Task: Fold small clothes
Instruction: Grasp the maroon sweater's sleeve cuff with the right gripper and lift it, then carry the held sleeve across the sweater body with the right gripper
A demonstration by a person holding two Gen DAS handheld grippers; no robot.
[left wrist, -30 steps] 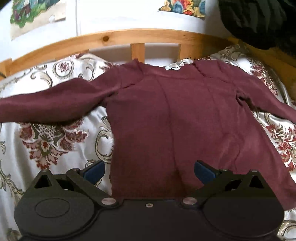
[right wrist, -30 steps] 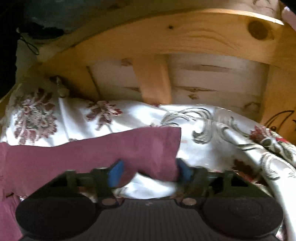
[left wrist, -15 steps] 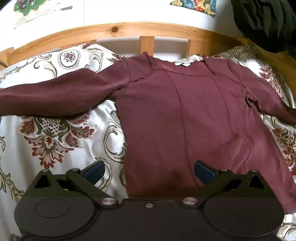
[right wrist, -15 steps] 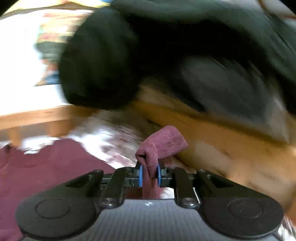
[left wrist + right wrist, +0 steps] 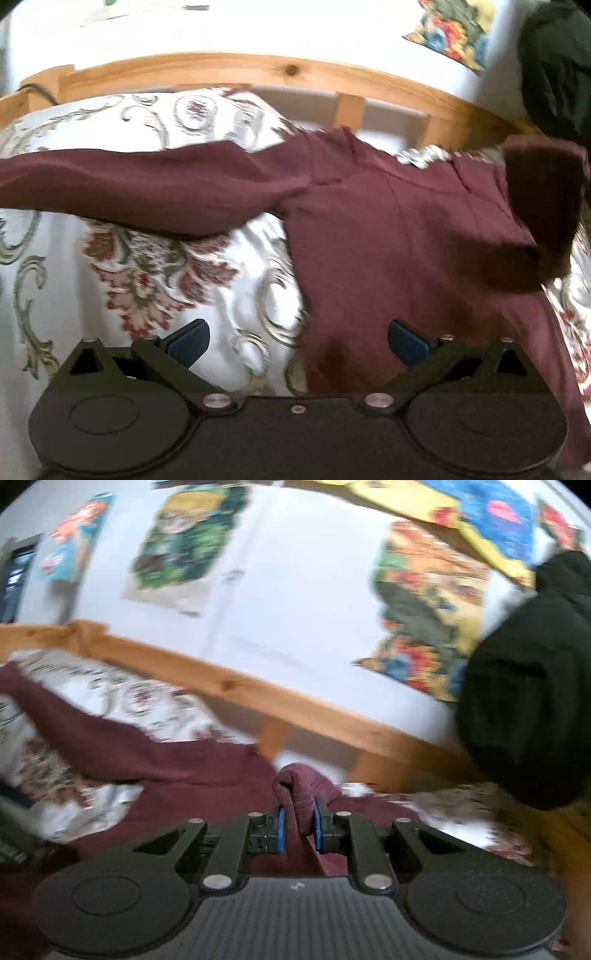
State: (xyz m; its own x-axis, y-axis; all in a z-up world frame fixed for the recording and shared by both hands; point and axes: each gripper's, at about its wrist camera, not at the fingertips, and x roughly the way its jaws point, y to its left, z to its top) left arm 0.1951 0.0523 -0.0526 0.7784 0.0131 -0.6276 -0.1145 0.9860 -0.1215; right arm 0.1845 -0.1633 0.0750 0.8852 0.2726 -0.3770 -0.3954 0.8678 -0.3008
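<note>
Maroon shirt (image 5: 399, 236) lies flat on the floral bedspread (image 5: 147, 280). Right tool (image 5: 297, 829) clamped on its sleeve cuff (image 5: 303, 786), raised above the body. Left tool (image 5: 297, 338) spread wide over the hem, gripping nothing.

So a second ago my right gripper (image 5: 298, 829) was down at the cuff with its pads spread either side of it, now it's clamped on that sleeve end (image 5: 303, 786) and lifted. The right sleeve (image 5: 543, 206) went from lying out flat to hanging folded over the maroon shirt (image 5: 388, 240). My left gripper (image 5: 298, 338) drifted left, off the hem's middle.
</note>
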